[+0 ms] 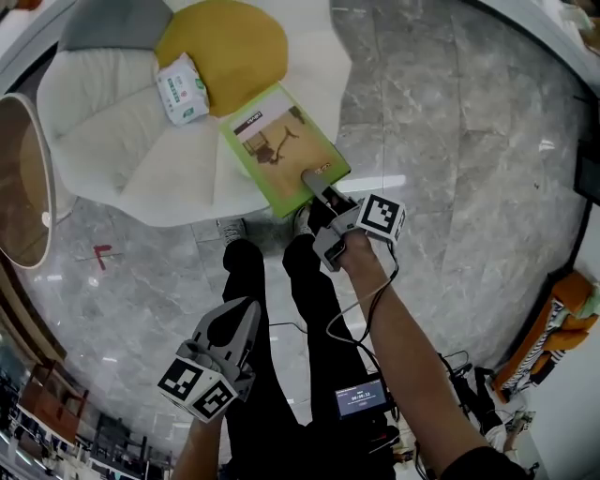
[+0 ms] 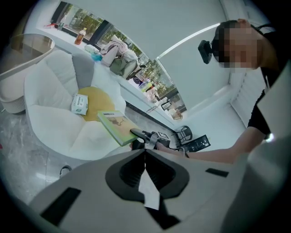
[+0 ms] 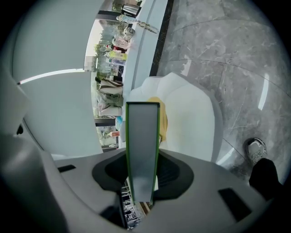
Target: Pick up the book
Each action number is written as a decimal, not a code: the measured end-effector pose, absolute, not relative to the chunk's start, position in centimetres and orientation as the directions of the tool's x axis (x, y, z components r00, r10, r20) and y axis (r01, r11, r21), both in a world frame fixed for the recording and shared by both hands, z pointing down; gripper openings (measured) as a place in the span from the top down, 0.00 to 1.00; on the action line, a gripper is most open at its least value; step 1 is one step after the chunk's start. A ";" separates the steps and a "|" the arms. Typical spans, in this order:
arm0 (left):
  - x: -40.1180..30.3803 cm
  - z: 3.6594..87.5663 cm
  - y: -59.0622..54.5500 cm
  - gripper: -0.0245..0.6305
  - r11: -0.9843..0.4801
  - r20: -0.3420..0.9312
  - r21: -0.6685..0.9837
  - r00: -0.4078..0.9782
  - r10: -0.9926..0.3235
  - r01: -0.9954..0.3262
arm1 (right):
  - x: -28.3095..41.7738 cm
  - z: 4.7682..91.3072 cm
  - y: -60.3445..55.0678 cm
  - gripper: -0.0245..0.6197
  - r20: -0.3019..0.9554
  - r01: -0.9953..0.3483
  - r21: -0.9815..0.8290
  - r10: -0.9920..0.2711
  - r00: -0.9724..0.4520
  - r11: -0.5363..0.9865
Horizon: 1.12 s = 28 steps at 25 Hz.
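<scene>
The green book (image 1: pixel 281 150) is held level above the white armchair (image 1: pixel 122 150), and my right gripper (image 1: pixel 319 190) is shut on its near corner. In the right gripper view the book (image 3: pixel 142 145) shows edge-on and runs up between the jaws of the right gripper (image 3: pixel 142 182), whose pads press on both faces. From the left gripper view I see the book (image 2: pixel 116 126) clear of the seat, with the right gripper (image 2: pixel 148 138) at its end. My left gripper (image 1: pixel 236 330) hangs low at the left, shut and holding nothing (image 2: pixel 145 152).
A yellow round cushion (image 1: pixel 225 47) and a white tissue packet (image 1: pixel 181 87) lie on the armchair, with a grey cushion (image 1: pixel 112 23) behind. A round side table (image 1: pixel 19 178) stands at the left. The person's legs (image 1: pixel 281 309) stand on grey marble floor (image 1: pixel 469 141).
</scene>
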<state>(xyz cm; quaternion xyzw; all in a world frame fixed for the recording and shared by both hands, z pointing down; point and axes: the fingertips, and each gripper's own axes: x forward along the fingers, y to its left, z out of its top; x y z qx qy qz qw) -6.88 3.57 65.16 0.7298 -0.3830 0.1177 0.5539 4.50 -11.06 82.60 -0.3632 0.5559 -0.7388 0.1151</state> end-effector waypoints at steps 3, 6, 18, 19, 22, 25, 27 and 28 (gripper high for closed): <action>-5.9 63.0 3.0 0.94 -0.109 0.583 0.717 0.678 -0.448 -0.689 | 5.3 79.2 -10.9 0.73 0.374 -0.206 -0.920 -0.589 -0.717 -0.334; -5.3 60.9 2.4 0.94 -0.122 0.575 0.712 0.674 -0.465 -0.692 | 6.2 76.0 -10.5 0.73 0.346 -0.176 -0.930 -0.608 -0.715 -0.322; -3.3 52.6 0.7 0.94 -0.167 0.537 0.691 0.654 -0.533 -0.703 | 10.1 63.6 -9.0 0.73 0.259 -0.091 -0.957 -0.672 -0.693 -0.276; -3.2 51.7 0.5 0.94 -0.175 0.529 0.690 0.655 -0.540 -0.702 | 10.4 62.4 -9.0 0.73 0.252 -0.087 -0.960 -0.679 -0.689 -0.268; -3.1 49.3 -0.1 0.94 -0.214 0.504 0.686 0.666 -0.550 -0.695 | 11.0 59.2 -8.8 0.73 0.235 -0.076 -0.965 -0.702 -0.672 -0.251; -2.6 46.9 -0.3 0.94 -0.248 0.486 0.678 0.675 -0.555 -0.692 | 12.0 56.1 -8.8 0.73 0.210 -0.061 -0.972 -0.724 -0.657 -0.227; -2.1 45.3 -0.1 0.94 -0.278 0.477 0.665 0.681 -0.555 -0.693 | 12.7 54.1 -8.8 0.73 0.189 -0.054 -0.978 -0.733 -0.653 -0.204; -2.0 44.5 0.0 0.94 -0.291 0.474 0.659 0.683 -0.556 -0.694 | 13.0 53.1 -8.7 0.73 0.183 -0.055 -0.979 -0.737 -0.651 -0.194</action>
